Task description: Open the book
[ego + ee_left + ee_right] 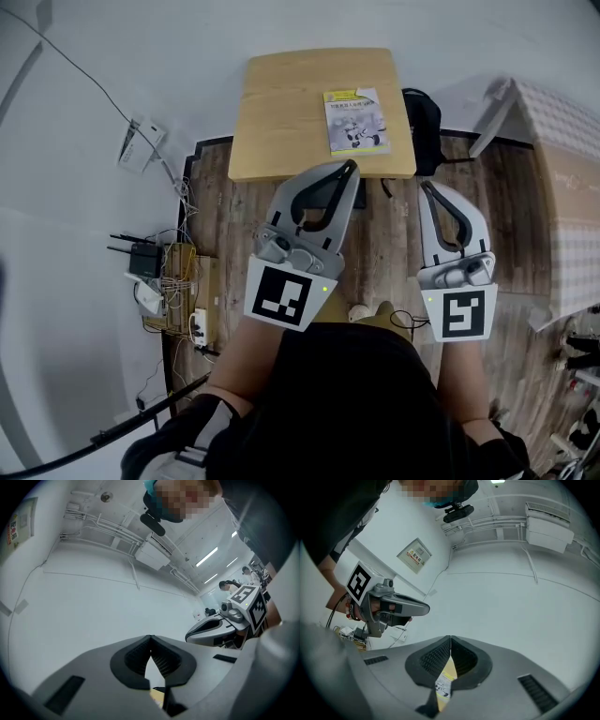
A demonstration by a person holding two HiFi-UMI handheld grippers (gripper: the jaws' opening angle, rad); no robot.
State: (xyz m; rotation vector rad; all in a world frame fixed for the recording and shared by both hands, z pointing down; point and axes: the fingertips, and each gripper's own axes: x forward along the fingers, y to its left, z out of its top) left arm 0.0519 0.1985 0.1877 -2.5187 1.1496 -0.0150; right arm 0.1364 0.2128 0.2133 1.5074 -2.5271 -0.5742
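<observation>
A closed book (356,121) with a pale illustrated cover lies on the right part of a small wooden table (281,112) at the top of the head view. Both grippers hover short of the table's near edge, pointing toward it and holding nothing. My left gripper (351,169) is shut, its tips meeting just over the table's front edge. My right gripper (426,187) is shut, right of the table's corner. In the right gripper view a strip of the book (444,682) shows below the closed right gripper (450,639). The left gripper view shows the left gripper (150,638) with its tips together.
A black bag (424,122) stands against the table's right side. A router with tangled cables and a power strip (155,272) lies on the floor at the left. A white padded structure (553,150) stands at the right. The floor is wood planks (384,253).
</observation>
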